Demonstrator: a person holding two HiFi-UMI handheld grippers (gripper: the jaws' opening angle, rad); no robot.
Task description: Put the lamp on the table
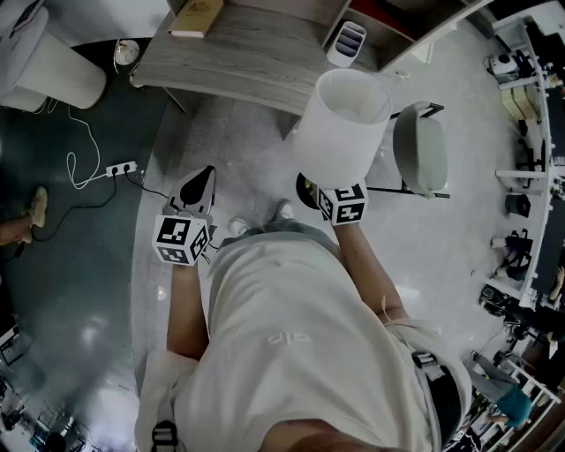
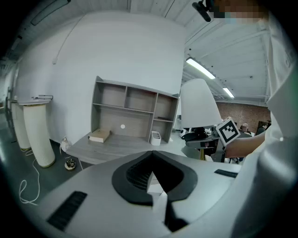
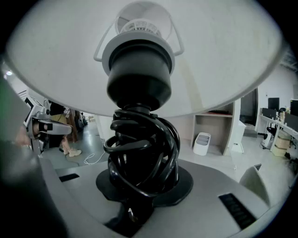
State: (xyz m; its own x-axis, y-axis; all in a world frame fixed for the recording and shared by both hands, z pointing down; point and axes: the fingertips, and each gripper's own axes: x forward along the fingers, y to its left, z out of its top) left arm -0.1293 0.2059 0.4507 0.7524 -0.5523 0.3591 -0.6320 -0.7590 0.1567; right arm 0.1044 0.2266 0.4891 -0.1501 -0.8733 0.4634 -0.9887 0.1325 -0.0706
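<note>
Item one: lamp (image 1: 342, 124), white drum shade over a stem of twisted black wire, carried upright in the air above the pale floor (image 1: 221, 141), near the front edge of the grey wooden tabletop (image 1: 247, 57) but not on it. Item two: my right hand-held gripper (image 3: 139, 190), jaws clamped on the lamp's black wire stem just under the shade. Item three: my left hand-held gripper (image 1: 199, 185), jaws together with nothing between them, held lower and to the left, well apart from the lamp. On the tabletop: a tan book (image 1: 196, 18) and a white compartmented organiser (image 1: 347, 42), both near the back. Beside the lamp, to its right: a grey chair (image 1: 422, 148).
</note>
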